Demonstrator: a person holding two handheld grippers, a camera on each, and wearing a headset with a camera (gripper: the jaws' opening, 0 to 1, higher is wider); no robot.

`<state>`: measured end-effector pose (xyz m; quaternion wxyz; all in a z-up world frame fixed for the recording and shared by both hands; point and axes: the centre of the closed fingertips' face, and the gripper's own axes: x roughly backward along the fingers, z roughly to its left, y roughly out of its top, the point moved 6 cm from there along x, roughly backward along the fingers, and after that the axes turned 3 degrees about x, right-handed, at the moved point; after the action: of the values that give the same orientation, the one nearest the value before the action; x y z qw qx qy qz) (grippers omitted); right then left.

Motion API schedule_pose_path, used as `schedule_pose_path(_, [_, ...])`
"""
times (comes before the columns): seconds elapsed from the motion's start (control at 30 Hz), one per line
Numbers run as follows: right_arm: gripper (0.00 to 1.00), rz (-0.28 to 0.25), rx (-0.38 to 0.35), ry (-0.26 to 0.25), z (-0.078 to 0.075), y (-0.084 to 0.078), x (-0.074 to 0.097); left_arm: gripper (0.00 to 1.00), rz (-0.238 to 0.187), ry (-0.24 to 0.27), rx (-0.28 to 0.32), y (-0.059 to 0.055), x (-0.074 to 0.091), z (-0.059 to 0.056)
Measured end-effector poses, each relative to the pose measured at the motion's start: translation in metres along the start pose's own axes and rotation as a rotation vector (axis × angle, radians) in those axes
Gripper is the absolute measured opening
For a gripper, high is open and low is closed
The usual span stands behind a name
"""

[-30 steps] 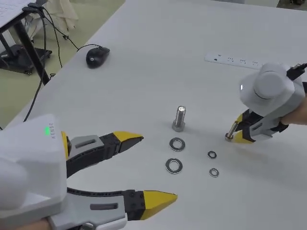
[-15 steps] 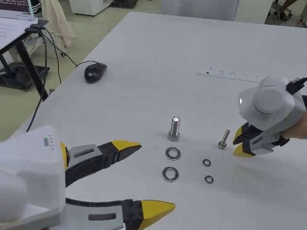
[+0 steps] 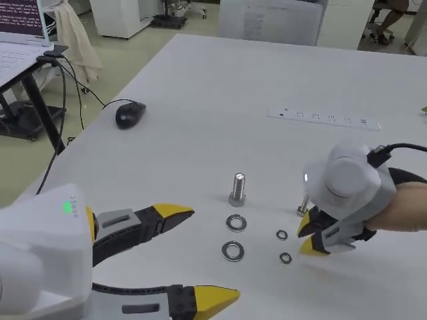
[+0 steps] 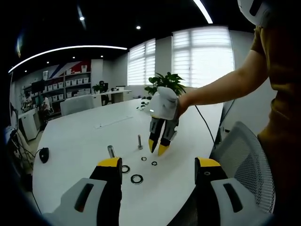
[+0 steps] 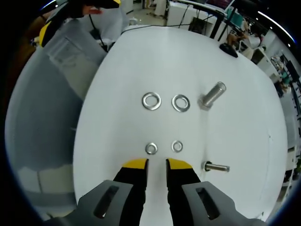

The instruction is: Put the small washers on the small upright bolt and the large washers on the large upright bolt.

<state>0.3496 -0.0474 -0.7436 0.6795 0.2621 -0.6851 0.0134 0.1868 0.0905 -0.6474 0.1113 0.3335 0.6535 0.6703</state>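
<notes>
My right claw (image 5: 156, 162) (jaws slightly apart, empty) hovers by the small washers (image 5: 151, 149); descending carelessly, I may topple the small bolt (image 5: 216, 166) beside

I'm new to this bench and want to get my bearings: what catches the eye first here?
On the white table two upright bolts, the large bolt and the small bolt, stand behind two large washers and two small washers lying flat. The right claw, narrowly open, hovers beside the small washers; the left claw gapes wide in the foreground.
</notes>
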Motion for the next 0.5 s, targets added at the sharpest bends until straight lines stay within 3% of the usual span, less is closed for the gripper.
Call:
schedule_pose_path(0.2, [0.16,0.016,0.020,0.025,0.007,0.003,-0.012,0.62,-0.003,-0.004,0.000,0.000,0.001,-0.001])
schedule_pose_path(0.5, [0.17,0.018,0.022,0.035,0.005,0.006,-0.020,0.62,-0.014,-0.005,0.003,0.002,0.000,-0.001])
